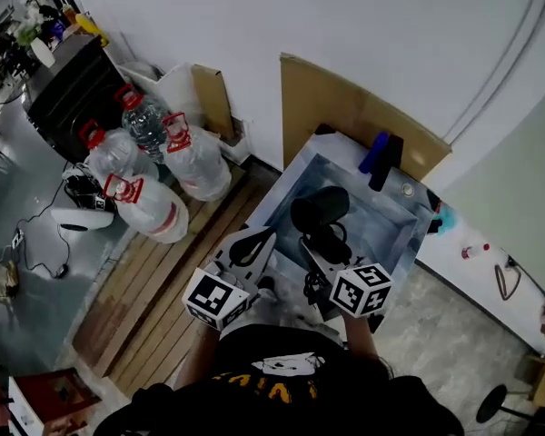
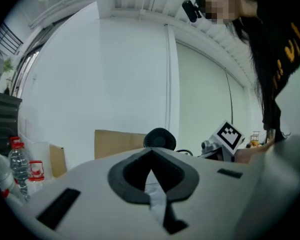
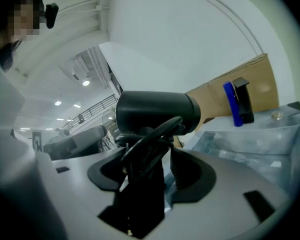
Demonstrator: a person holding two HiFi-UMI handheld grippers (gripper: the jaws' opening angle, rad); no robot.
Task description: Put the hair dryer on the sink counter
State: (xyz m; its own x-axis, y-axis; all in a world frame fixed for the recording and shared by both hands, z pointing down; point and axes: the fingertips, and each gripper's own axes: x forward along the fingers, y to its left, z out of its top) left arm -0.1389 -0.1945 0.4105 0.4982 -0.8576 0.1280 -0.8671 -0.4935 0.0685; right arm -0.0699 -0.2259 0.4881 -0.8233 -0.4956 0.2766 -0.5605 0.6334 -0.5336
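Far left in the head view, on the floor: big water bottles [image 1: 145, 166] with red handles, peeking in at the edge of the left gripper view too, but not in the right gripper view. Next along, the left gripper [image 1: 251, 243], shut tight with nothing inside, best seen in its own view. Shows there also the round back end of the hair dryer [image 2: 159, 138], poking up past the shut jaws. In the middle, the right gripper [image 1: 316, 248], closed on the hair dryer's black handle, with the black cord [image 3: 150, 134] bunched against it. Holds the hair dryer up over the grey sink counter [image 1: 295, 178], fat round part just past the jaw tips. Only black-and-white square patterns on the two cubes [image 1: 359, 289]; yellow letters on the black shirt [image 1: 263, 384], too blurry to read. Far right, at the back of the sink counter, a blue thing [image 1: 375, 153] and a black thing [image 1: 387, 163], side by side, clearer in the right gripper view.
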